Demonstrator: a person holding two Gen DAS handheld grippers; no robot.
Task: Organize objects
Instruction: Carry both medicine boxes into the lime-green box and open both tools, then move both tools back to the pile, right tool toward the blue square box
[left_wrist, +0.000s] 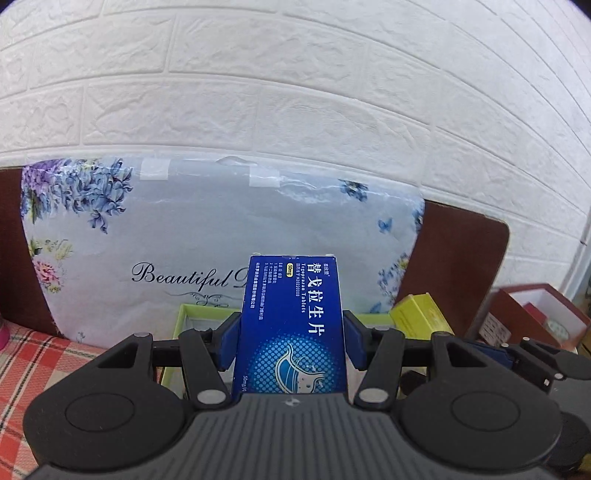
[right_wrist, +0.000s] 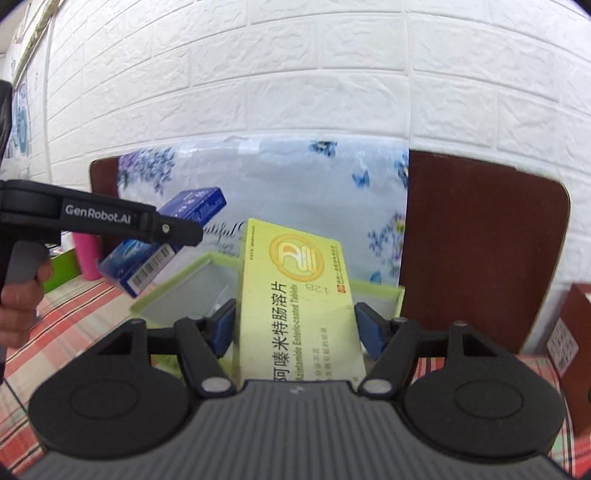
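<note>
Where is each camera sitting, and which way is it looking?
Left wrist view: sits on the left tongs, looking forward at the blue tablet box they clamp, the floral pillow and white brick wall beyond; only its own tongs show.
Right wrist view: sits on the right tongs, looking forward at the yellow tablet box they clamp; the person's left hand shows at the left edge.
Shared: both see the pillow, the wall, the green tray and both boxes.

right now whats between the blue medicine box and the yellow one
In the right wrist view, only the open green tray sits below the gap between the blue medicine box and yellow box; both are held above it.
</note>
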